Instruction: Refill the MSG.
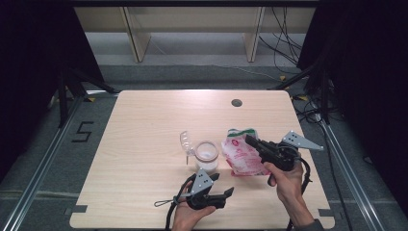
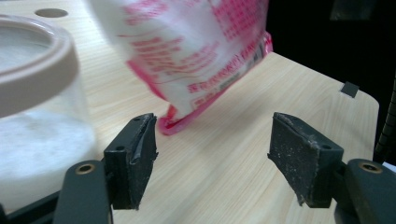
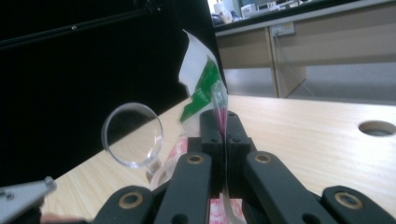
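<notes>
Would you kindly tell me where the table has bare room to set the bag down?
The light wooden table lies bare left of the clear glass jar, and along the far edge beside the round cable hole. It is crowded around the jar, its hinged lid and the pink-and-white plastic bag.

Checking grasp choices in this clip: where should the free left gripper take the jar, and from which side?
Judging by its pose, grip the jar across its round glass body below the rim, coming level from the person's side. Its hinged lid stands open at the far left, and the bag held by the right gripper crowds its right.
</notes>
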A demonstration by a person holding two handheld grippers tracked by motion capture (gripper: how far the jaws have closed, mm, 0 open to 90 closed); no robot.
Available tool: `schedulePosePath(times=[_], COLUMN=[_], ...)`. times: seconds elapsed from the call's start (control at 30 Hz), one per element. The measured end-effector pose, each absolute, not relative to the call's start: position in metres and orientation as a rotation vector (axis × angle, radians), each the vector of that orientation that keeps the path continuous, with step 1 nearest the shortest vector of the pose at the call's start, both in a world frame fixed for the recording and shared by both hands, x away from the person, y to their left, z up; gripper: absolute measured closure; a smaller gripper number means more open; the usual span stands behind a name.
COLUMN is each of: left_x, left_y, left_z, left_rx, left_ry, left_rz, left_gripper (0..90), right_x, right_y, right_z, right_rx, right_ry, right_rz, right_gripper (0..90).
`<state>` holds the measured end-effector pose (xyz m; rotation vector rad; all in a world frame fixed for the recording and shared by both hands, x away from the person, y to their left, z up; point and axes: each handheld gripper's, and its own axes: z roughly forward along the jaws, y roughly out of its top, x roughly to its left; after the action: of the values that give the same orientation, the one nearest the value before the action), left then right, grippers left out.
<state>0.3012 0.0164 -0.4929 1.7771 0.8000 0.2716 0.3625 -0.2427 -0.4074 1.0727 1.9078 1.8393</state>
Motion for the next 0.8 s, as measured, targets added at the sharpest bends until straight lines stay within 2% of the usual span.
schedulePosePath(times=[0.33, 0.8], left_x=[0.302, 0.303], left_y=[0.025, 0.029], left_z=[-0.488, -0.491], left_rx=[1.789, 1.798], left_ry=[0.803, 0.811], left_rz=[0.277, 0.263], left_gripper=[31.1, 30.8], right_x=[0.349, 0.352], right_y=[-0.276, -0.301], right_z=[-0.421, -0.441], right_rx=[1.18, 1.238], right_ry=[1.853, 1.843], right_rz=[1.848, 1.723], right_gripper=[90.0, 90.0])
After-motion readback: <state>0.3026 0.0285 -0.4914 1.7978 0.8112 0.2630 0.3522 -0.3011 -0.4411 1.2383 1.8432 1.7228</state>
